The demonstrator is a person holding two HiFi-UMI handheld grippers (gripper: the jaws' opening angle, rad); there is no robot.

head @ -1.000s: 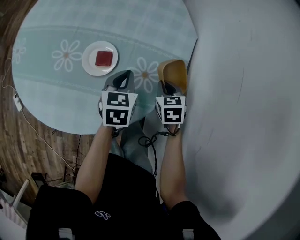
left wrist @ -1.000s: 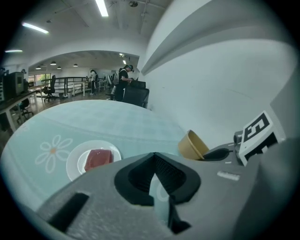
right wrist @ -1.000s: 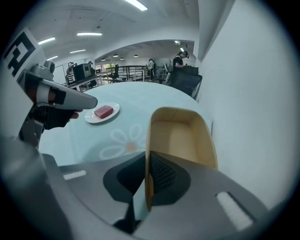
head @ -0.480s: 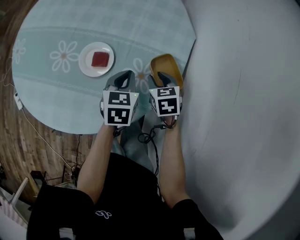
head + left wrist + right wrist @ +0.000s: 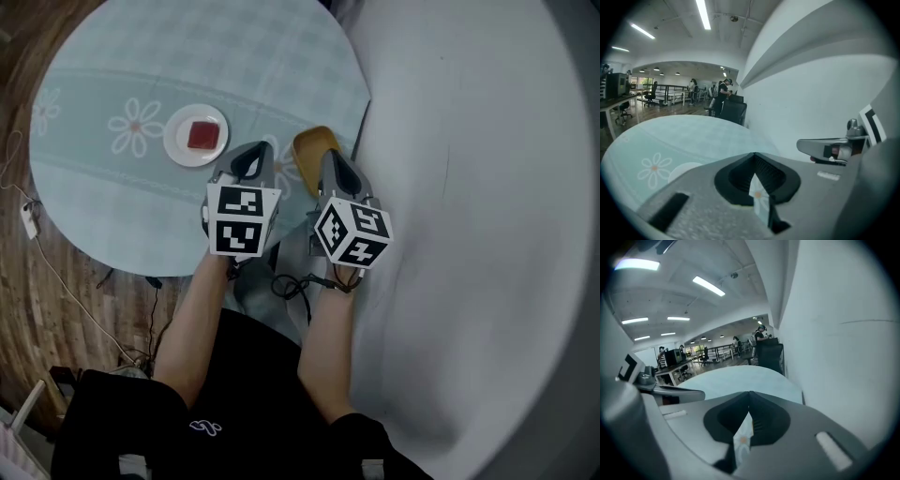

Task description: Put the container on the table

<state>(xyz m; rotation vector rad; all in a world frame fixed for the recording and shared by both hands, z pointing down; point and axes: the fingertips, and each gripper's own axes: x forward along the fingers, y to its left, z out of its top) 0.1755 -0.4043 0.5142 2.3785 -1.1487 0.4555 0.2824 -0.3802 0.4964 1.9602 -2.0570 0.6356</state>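
Mustard-yellow container (image 5: 309, 150) now rested on the round pale-blue tabletop (image 5: 122, 211). The right claw (image 5: 330, 164) had released it, lifted clear, and closed empty. Placement appeared complete.

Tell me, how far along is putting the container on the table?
Done, it seems: the yellow container sits on the table, near its edge. In hand: nothing; the right hand-held gripper and left hand-held gripper are both shut and empty. Left: probably nothing.
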